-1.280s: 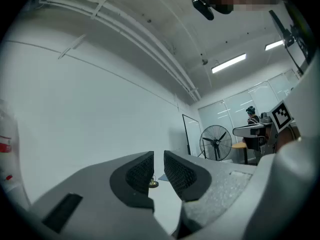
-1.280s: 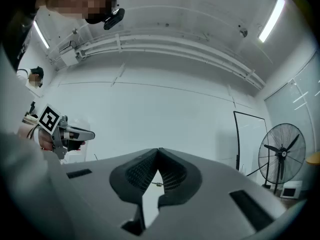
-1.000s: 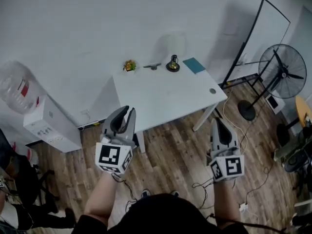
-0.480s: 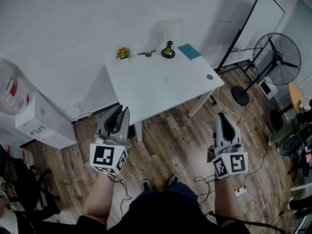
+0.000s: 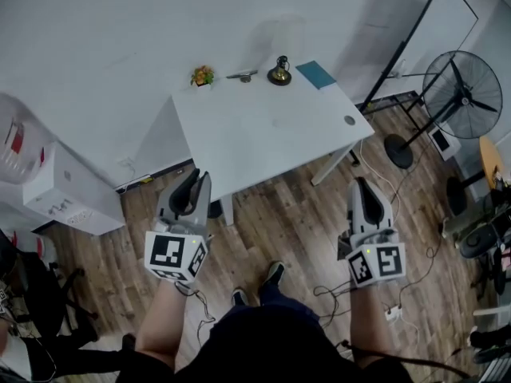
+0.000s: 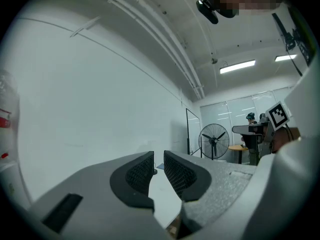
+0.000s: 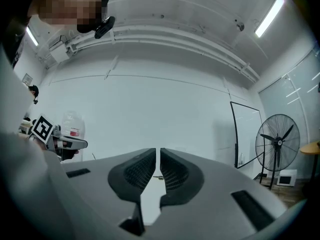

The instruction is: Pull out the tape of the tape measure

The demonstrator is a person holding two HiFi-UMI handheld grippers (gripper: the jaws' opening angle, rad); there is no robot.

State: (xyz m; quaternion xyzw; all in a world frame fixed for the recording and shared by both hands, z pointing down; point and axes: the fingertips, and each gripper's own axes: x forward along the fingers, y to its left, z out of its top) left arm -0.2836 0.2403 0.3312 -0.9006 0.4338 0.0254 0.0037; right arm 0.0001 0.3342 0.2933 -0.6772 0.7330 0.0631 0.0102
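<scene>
- The person stands on the wood floor (image 5: pixel 295 230) facing a white table (image 5: pixel 263 134), a gripper in each hand, both pointing towards it.
- The left gripper (image 5: pixel 196 180) hangs just short of the table's near left corner. Its jaws stand a narrow slit apart, with nothing between the pads.
- The right gripper (image 5: pixel 361 187) is over the floor to the right of the table, near its leg. Its jaws have just been opening a little and now show a thin gap, also with nothing between them.
- The two grippers are well apart from each other, and neither touches the table.
- Four small things sit in a row along the table's far edge, by the wall: a plant (image 5: pixel 202 76), a flat grey thing (image 5: pixel 242 75), a dark round thing (image 5: pixel 279 72) with a brassy base, and a teal book (image 5: pixel 316 74).
- From here I cannot tell which of these is the tape measure; all are well away from both grippers.
- A small round spot (image 5: pixel 349 120) marks the table top near its right edge.
- A standing fan (image 5: pixel 461 94) is off to the right, beside a black-framed board (image 5: pixel 415 34) by the wall.
- A white dispenser (image 5: pixel 68 206) with a clear bottle (image 5: pixel 12 146) stands at the left.
</scene>
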